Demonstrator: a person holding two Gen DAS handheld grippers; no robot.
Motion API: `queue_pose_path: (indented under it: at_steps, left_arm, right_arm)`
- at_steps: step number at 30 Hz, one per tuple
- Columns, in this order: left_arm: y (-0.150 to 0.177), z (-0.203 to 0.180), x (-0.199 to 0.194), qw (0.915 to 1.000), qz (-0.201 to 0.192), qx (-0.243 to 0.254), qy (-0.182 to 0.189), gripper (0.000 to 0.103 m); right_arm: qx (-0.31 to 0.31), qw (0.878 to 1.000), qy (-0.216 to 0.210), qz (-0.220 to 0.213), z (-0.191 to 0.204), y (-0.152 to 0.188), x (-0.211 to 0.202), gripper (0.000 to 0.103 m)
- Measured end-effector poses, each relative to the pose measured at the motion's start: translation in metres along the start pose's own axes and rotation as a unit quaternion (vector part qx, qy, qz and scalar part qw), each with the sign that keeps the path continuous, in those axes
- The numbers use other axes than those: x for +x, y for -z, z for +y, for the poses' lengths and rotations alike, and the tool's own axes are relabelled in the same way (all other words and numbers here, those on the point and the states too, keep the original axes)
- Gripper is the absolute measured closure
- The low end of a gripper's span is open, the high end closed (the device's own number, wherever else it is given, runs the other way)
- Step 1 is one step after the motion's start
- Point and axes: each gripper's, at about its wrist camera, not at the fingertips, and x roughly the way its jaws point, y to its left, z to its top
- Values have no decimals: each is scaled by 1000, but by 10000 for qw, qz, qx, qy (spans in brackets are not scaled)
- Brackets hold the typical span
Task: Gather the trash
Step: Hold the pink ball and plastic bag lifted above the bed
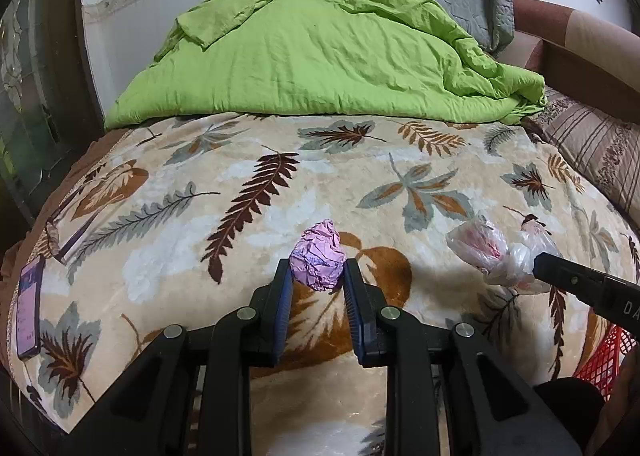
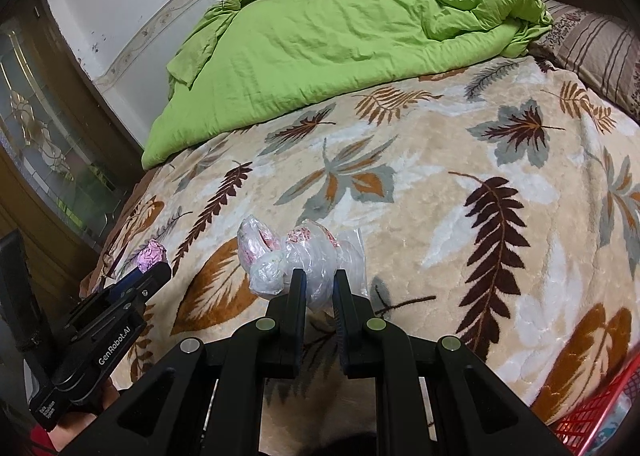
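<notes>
Now pink paper ball clamped in left gripper, above blanket

The blanket is plush, fuzzy cloth with a soft sheen. On it, the pink paper ball is crumpled and matt, and right of that ball the plastic bag is thin, clear, glossy film. Beyond them, the green quilt is wrinkled, matt cloth.
</notes>
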Motion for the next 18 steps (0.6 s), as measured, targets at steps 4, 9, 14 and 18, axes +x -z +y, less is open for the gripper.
queue_pose_path:
  at_steps: [4,9,14,18]
  left_arm:
    - [1,-2,2,10000,11,-1,24,79]
    - [2,-7,3,10000,10,31,77,79]
    - [1,-9,0,9999,13,65,144,79]
    - [0,-11,-2,9998,-3,92,187,79]
  right_arm:
    - [7,10000,5,1,0,0,0,89]
    - [47,10000,2,-35,-2,1,0,89]
    - [78,10000,6,-45,-3,2,-3,89]
    - [105,9999,6,-30,-3,3,-5,89]
